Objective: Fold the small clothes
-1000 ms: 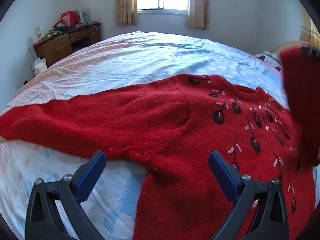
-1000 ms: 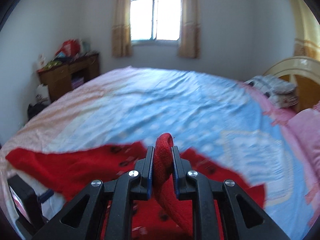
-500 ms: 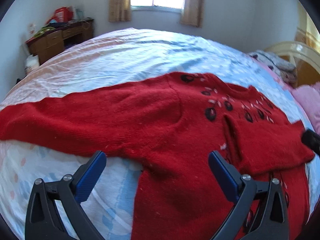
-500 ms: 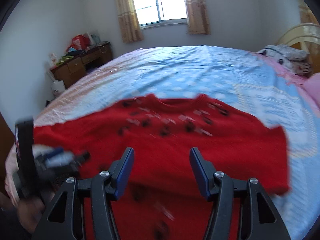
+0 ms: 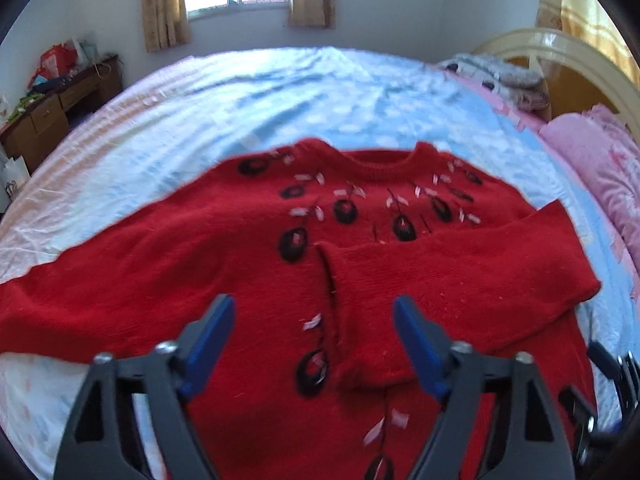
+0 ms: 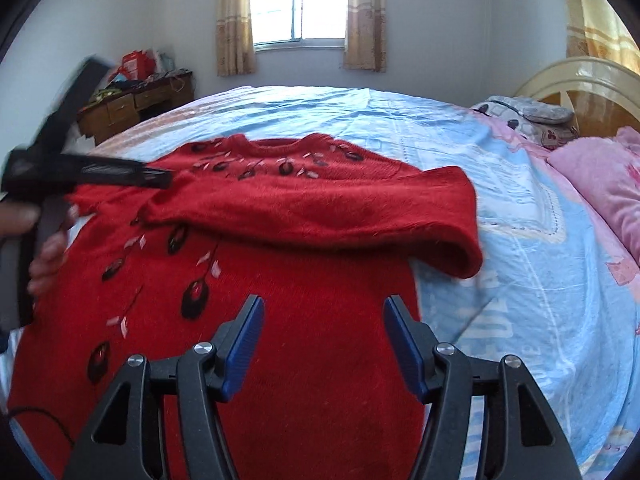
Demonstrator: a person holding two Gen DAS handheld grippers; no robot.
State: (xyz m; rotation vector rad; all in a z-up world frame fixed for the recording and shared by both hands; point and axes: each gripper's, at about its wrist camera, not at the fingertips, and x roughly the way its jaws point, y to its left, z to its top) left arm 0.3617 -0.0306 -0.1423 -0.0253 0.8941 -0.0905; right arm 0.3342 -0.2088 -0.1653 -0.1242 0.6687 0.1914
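Left tongs (image 5: 310,344): lately narrowed, parted, gripping nothing, over chest of red sweater (image 5: 224,264). Right tongs (image 6: 322,346): lately widened, parted and empty, over hem area. Sleeve (image 6: 320,216), formerly pinched in right tongs, released and laid across chest; first fold judged done. Opposite sleeve (image 5: 80,284) outstretched toward left edge of bed (image 5: 280,92), cuff cut off. Hem hidden; left-wrist view blurred.

From my seat at the rig I can make out only part of some large pale lettering printed on the blue bedsheet (image 6: 496,304) just right of the red sweater (image 6: 280,320), too warped and cut off by the knit to read as words.
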